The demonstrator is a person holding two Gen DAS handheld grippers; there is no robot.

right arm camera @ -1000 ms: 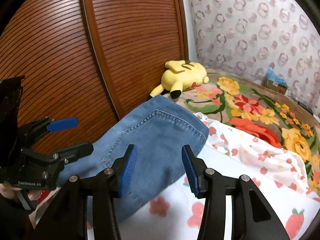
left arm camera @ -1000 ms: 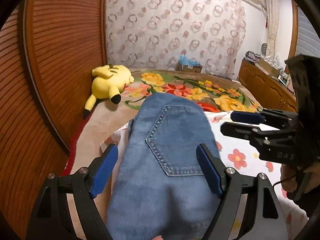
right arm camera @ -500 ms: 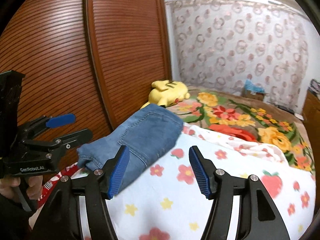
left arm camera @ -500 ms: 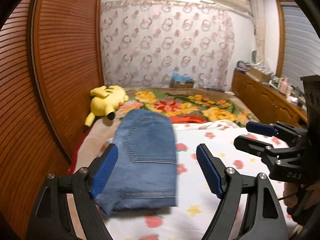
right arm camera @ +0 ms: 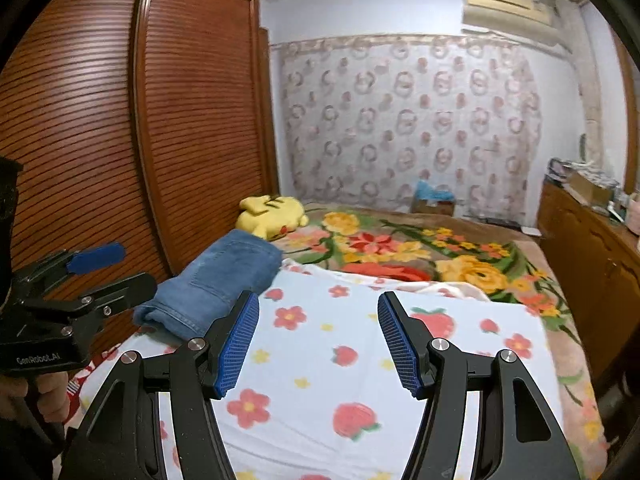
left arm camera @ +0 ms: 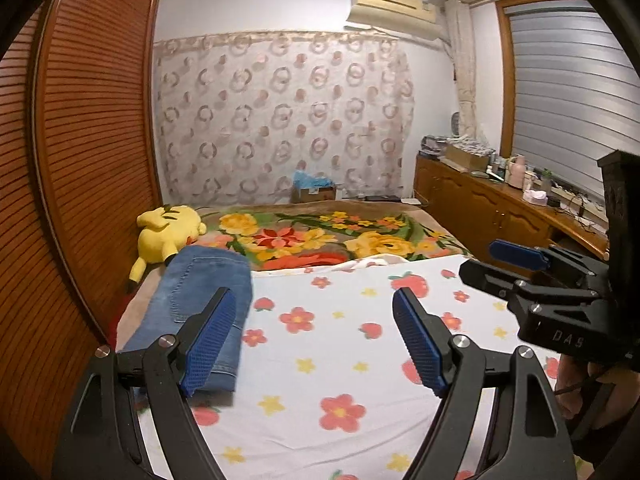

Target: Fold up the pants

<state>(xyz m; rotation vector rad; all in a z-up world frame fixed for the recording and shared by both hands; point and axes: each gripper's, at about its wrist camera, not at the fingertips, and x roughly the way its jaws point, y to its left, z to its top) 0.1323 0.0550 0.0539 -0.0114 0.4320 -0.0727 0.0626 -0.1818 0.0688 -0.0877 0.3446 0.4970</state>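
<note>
The blue jeans (left arm camera: 200, 292) lie folded in a compact stack on the left side of the bed, partly on the white flower-print sheet (left arm camera: 344, 344). My left gripper (left arm camera: 313, 293) is open and empty, held back from the jeans, which sit behind its left finger. The right wrist view has the jeans (right arm camera: 224, 276) at the left, beyond my right gripper (right arm camera: 318, 297), which is also open with nothing between its blue pads. Each gripper appears in the other's view: the right gripper (left arm camera: 516, 264) at the right edge, the left gripper (right arm camera: 132, 266) at the left edge.
A yellow plush toy (left arm camera: 168, 232) lies just behind the jeans on a floral blanket (left arm camera: 332, 236). A slatted wooden wardrobe (left arm camera: 88, 160) runs along the bed's left side. A wooden sideboard (left arm camera: 492, 208) with clutter stands at the right. A cardboard box (left arm camera: 314, 192) sits by the curtain.
Both grippers have drawn back from the jeans, which now look smaller and farther to the left. The right gripper's jaws stand wider than a second ago.
</note>
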